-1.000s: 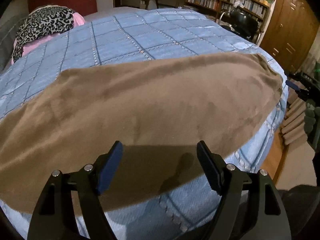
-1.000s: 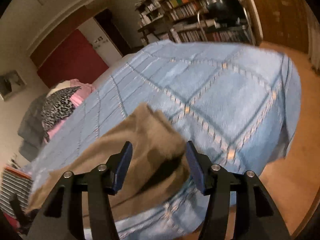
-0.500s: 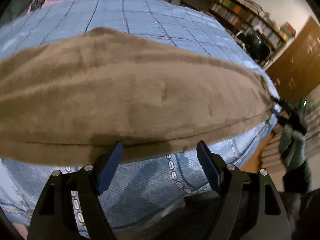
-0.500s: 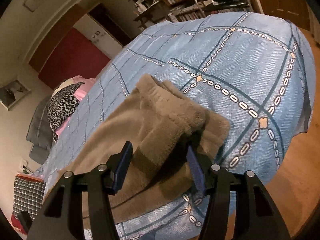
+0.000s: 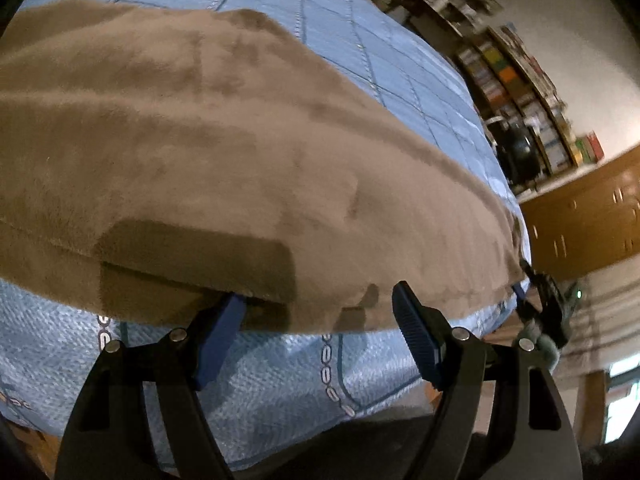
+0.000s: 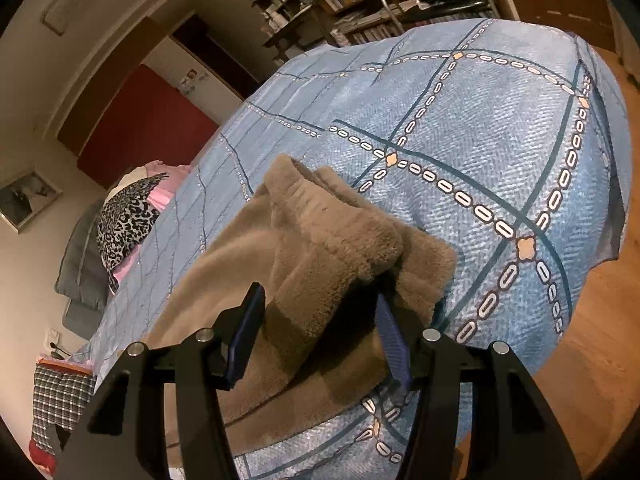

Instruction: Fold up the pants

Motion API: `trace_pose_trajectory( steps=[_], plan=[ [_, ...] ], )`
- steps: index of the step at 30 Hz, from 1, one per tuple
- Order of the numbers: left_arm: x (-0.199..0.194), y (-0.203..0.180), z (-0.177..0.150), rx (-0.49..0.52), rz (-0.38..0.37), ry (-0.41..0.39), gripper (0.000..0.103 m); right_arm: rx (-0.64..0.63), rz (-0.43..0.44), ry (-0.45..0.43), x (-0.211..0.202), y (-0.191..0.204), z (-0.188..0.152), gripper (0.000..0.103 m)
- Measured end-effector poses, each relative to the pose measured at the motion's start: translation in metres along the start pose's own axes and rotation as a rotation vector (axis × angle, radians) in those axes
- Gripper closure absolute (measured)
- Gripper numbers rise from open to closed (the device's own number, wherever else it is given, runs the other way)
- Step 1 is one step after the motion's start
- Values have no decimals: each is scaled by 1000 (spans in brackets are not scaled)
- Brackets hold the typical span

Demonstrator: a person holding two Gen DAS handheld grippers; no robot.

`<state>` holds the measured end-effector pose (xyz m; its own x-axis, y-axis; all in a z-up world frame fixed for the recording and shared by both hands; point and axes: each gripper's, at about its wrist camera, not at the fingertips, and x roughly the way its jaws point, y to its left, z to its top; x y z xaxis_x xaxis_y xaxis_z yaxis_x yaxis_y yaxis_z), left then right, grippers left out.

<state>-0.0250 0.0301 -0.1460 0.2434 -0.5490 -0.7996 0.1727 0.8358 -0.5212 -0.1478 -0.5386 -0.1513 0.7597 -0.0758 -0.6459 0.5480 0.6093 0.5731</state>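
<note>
While my left gripper [image 5: 316, 320] stands released, straddling the near edge of the pants [image 5: 240, 160], my right gripper [image 6: 320, 336] brackets their waistband, not visibly clenched. They lie lengthwise along the blue quilt [image 6: 480, 140]; next, I judge, both must pinch.

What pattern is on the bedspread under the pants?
The bedspread is light blue with a dark-lined diamond grid and white chain-link trim, clearest from the right wrist view.

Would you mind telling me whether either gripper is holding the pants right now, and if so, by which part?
Nothing is held. The left gripper stands open at the near edge of the brown pants; the right gripper straddles their bunched end, pads not pressing.
</note>
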Motion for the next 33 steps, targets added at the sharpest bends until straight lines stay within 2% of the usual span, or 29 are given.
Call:
trace_pose_trajectory(
  steps=[7,8,9,10,11,12,14,17,19,27,30,33],
  plan=[
    [7,4,3,-97,-9,-24,28,3,-11,-3,11,8,3,58],
    [7,6,5,-114,-7,-32,37,-1,-18,-2,13,10,4,61],
    [7,9,8,-137,1,-41,51,-7,-27,-2,15,11,4,62],
    [8,11,10,-165,7,-47,59,-13,-36,-2,17,12,4,64],
    [9,15,13,-199,13,-45,77,-15,-41,-3,18,13,4,66],
    [10,18,14,-221,13,-39,86,-16,-43,-5,18,13,4,68],
    [9,19,15,-243,-5,-37,94,-22,-46,-11,17,13,5,74],
    [6,8,14,-202,12,-51,97,-31,-52,-21,13,13,6,89],
    [1,3,15,-180,23,-52,97,-38,-51,-34,6,15,9,92],
    [-19,-6,11,-82,55,-26,97,-81,-68,-93,-36,20,9,93],
    [-2,1,8,-87,80,20,96,-84,-98,-61,-28,8,1,93],
    [12,5,9,-79,101,26,92,-48,-123,-15,-8,-10,-7,93]
  ],
)
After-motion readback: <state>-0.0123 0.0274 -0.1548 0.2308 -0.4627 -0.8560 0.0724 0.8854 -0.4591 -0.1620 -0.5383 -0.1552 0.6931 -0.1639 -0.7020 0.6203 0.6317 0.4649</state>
